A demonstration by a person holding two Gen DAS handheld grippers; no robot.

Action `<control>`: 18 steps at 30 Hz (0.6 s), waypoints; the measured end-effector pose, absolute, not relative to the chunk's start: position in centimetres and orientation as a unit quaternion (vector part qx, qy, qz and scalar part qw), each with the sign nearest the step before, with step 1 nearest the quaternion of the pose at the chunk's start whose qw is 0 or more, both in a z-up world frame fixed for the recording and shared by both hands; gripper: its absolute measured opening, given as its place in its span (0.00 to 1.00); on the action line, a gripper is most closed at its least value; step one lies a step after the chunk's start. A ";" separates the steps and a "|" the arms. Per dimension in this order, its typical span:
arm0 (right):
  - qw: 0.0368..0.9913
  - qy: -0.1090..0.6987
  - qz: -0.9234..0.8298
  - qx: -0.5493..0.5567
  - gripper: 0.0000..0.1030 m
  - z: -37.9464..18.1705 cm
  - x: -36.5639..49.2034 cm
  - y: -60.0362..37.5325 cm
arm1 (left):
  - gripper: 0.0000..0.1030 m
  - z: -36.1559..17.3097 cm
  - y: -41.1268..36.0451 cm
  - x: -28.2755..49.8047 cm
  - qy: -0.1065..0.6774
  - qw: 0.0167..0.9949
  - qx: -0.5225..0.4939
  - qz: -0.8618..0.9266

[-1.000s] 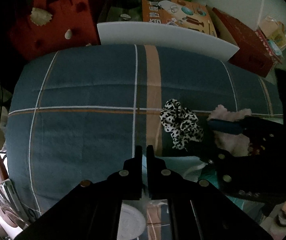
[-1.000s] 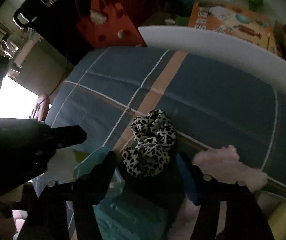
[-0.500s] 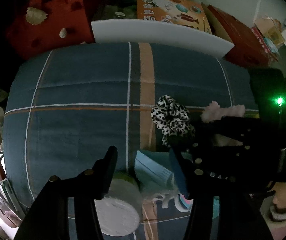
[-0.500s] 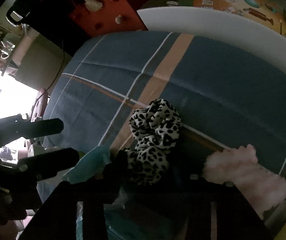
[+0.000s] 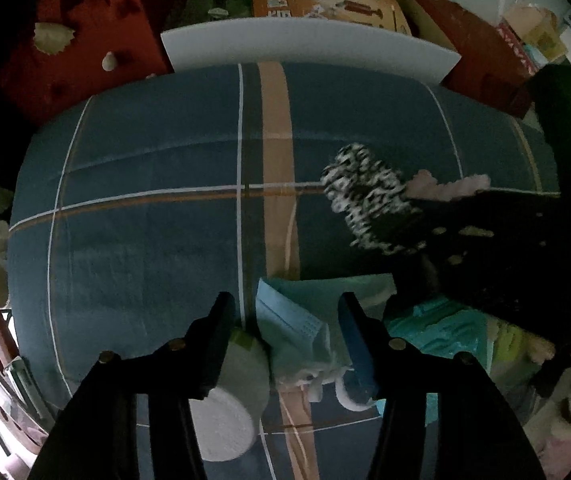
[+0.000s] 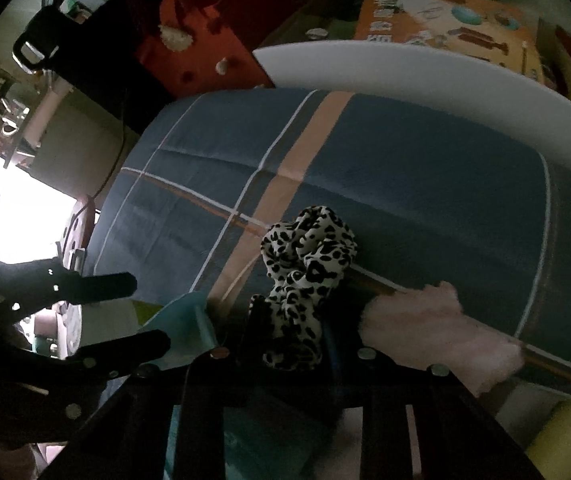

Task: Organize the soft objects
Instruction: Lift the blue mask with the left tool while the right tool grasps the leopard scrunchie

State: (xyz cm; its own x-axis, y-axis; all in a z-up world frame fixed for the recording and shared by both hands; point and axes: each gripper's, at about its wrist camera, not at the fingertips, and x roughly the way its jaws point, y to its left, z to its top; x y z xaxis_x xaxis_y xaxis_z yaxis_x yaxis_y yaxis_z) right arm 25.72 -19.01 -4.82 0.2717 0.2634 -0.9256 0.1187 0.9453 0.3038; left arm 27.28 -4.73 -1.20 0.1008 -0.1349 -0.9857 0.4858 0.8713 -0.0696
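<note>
Leopard scrunchie [image 6: 305, 276] pinched by right gripper [image 6: 291, 332] – left gripper [image 5: 285, 320] jaws apart.

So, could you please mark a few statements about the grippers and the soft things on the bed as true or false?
1. The right gripper has the leopard-print scrunchie between its fingers. True; the fingers have just been closing on it.
2. The left gripper is clamped shut. False: its fingers stand apart over the blue face mask; they have just been opening, then closing in a little.
3. In the right wrist view the pink fluffy item lies left of the scrunchie. False: it lies to its right.
4. A white board stands at the far edge of the plaid bedspread. True.
</note>
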 end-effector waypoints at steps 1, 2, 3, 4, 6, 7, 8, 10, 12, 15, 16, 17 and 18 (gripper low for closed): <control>0.782 0.600 0.045 0.161 0.27 -4.7 25.6 -19.2 | 0.39 -1.4 -4.9 27.3 0.638 0.726 0.143 -0.212; 0.783 0.598 0.043 0.163 0.27 -4.5 25.5 -19.4 | 0.28 -1.6 -4.9 27.3 0.641 0.724 0.145 -0.211; 0.784 0.597 0.042 0.166 0.27 -4.4 25.4 -19.6 | 0.23 -1.8 -5.0 27.3 0.644 0.721 0.146 -0.209; 0.785 0.594 0.040 0.169 0.27 -4.2 25.2 -19.9 | 0.15 -2.0 -5.0 27.2 0.647 0.719 0.146 -0.209; 0.787 0.591 0.038 0.172 0.27 -3.8 24.8 -20.2 | 0.10 -2.2 -5.2 27.1 0.647 0.718 0.154 -0.206; 0.789 0.588 0.037 0.173 0.27 -3.5 24.6 -20.3 | 0.09 -2.2 -5.2 27.1 0.646 0.719 0.155 -0.203; 0.791 0.586 0.035 0.174 0.27 -3.3 24.5 -20.3 | 0.08 -2.2 -5.1 27.1 0.645 0.721 0.154 -0.201; 0.797 0.575 0.033 0.182 0.27 -2.6 23.9 -20.6 | 0.06 -2.1 -5.0 27.1 0.642 0.726 0.152 -0.195; 0.807 0.558 0.028 0.192 0.27 -1.7 23.1 -20.9 | 0.05 -1.9 -4.8 27.0 0.636 0.733 0.148 -0.191; 0.820 0.535 0.022 0.201 0.27 -0.3 21.9 -21.2 | 0.04 -1.6 -4.6 26.7 0.629 0.741 0.141 -0.189; 0.827 0.525 0.017 0.202 0.27 0.3 21.3 -21.2 | 0.04 -1.5 -4.6 26.6 0.625 0.744 0.141 -0.189; 0.831 0.516 0.013 0.205 0.27 0.7 20.8 -21.3 | 0.04 -1.3 -4.5 26.4 0.620 0.748 0.141 -0.187; 0.836 0.509 0.008 0.208 0.27 1.2 20.3 -21.4 | 0.04 -1.2 -4.5 26.3 0.618 0.751 0.140 -0.185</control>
